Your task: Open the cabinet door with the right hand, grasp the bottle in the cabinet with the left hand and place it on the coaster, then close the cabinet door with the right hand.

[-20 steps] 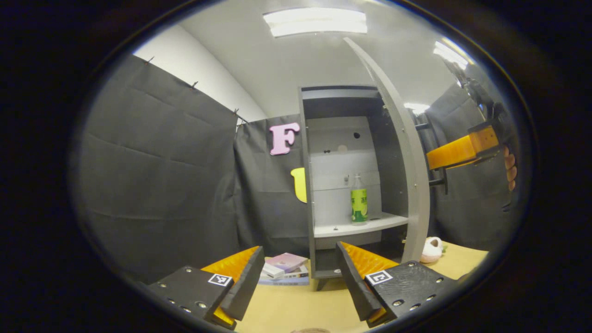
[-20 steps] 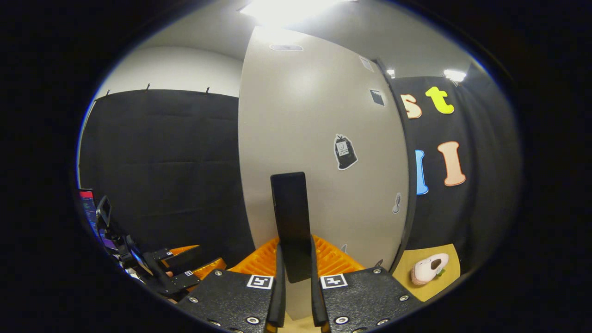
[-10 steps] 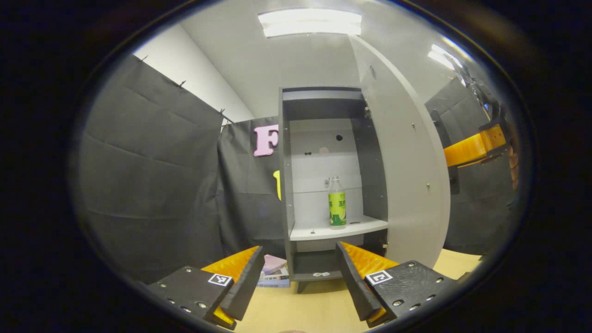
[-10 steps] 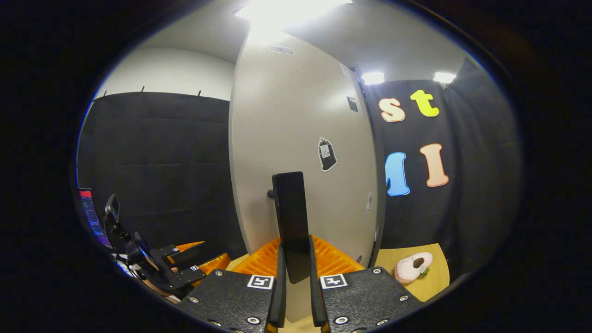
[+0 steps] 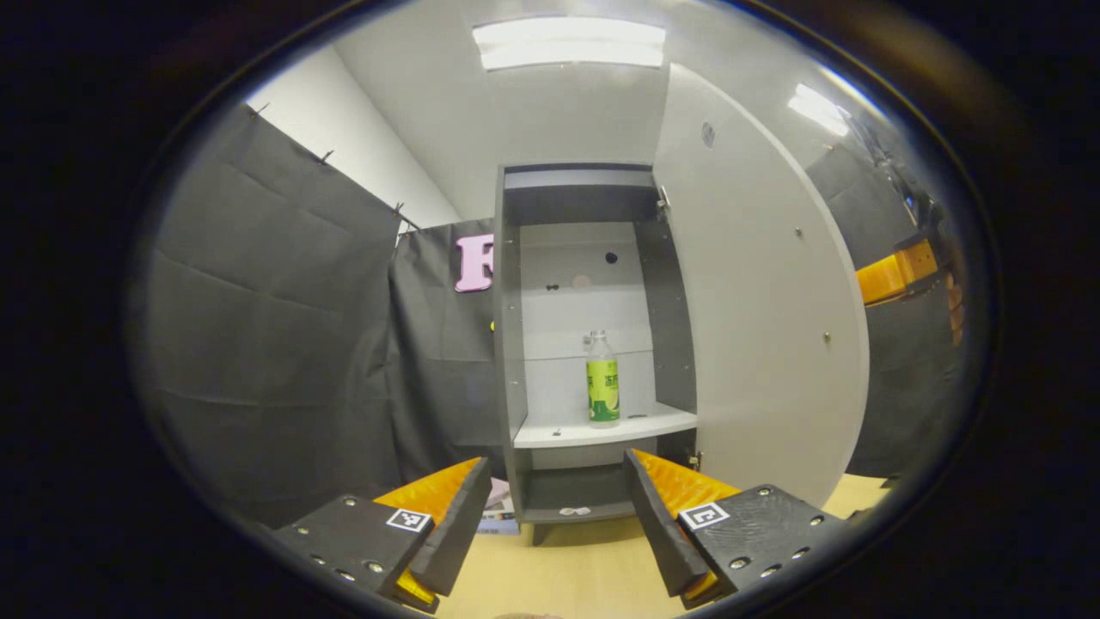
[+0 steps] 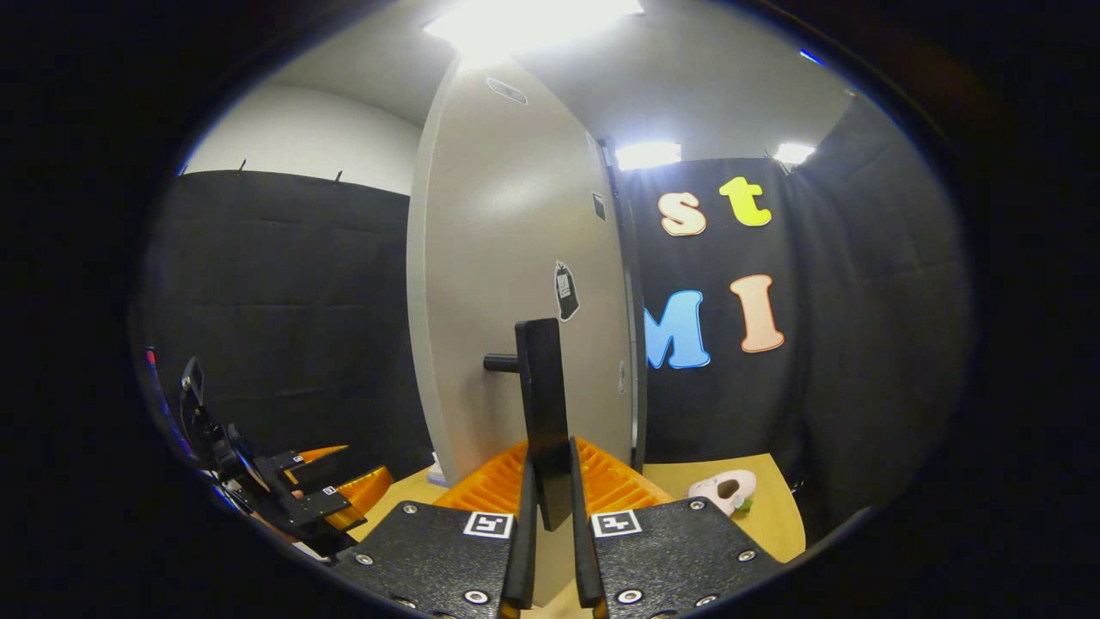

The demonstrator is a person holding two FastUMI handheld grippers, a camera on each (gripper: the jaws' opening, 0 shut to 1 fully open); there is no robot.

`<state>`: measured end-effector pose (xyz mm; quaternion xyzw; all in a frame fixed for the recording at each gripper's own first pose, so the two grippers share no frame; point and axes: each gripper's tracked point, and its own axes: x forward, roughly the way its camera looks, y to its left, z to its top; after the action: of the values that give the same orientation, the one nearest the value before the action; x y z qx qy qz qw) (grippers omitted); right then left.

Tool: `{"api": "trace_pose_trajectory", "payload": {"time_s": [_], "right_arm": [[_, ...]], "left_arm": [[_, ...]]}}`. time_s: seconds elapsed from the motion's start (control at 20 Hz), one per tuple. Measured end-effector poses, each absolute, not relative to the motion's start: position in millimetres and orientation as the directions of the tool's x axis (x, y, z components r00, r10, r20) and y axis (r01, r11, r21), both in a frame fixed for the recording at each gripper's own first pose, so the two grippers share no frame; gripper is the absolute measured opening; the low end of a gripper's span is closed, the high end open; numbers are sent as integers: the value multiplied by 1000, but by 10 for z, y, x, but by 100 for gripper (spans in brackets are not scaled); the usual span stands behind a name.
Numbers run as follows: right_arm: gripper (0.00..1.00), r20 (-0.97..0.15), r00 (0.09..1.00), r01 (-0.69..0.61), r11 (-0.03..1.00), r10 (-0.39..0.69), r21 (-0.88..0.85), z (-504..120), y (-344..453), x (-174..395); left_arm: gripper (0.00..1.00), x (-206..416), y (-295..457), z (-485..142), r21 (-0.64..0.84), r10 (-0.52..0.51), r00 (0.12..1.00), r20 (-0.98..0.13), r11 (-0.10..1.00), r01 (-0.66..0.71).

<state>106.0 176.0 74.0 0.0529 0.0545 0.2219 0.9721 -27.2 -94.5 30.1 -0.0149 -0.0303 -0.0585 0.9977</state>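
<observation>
Each hand-held gripper (image 5: 554,516) bears square black-and-white markers and silver screws.

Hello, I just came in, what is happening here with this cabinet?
A person works with a pair of tongs in each hand. The right tongs are shut on the black door handle and hold the cabinet door swung open. The left tongs are open, low in front of the cabinet, aimed at the bottle, which stands upright on the shelf inside. The bottle is not yet grasped. A small plush toy lies on the table beyond the door.
</observation>
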Motion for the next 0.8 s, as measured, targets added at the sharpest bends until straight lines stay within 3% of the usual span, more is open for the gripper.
{"api": "trace_pose_trajectory", "payload": {"time_s": [0.25, 0.3, 0.35, 0.5, 0.8], "right_arm": [[17, -89, 929, -348, 930, 358, 118, 703, 1376, 1204], [17, -90, 935, -333, 936, 344, 116, 702, 1295, 1227], [17, -87, 936, -330, 936, 342, 121, 683, 1266, 1256], [12, -77, 916, -377, 911, 393, 167, 695, 1326, 1207], [14, -72, 897, -419, 891, 436, 174, 608, 1212, 977]], "left_arm": [[88, -320, -1077, 331, -16, -118, 991, 64, 993, 119], [93, -322, -1108, 344, -13, -118, 991, 65, 993, 119], [88, -325, -1142, 362, -15, -119, 991, 64, 993, 120], [88, -305, -1294, 383, -24, -136, 989, 56, 990, 137], [88, -123, -1459, 481, -27, -152, 988, 38, 988, 153]]}}
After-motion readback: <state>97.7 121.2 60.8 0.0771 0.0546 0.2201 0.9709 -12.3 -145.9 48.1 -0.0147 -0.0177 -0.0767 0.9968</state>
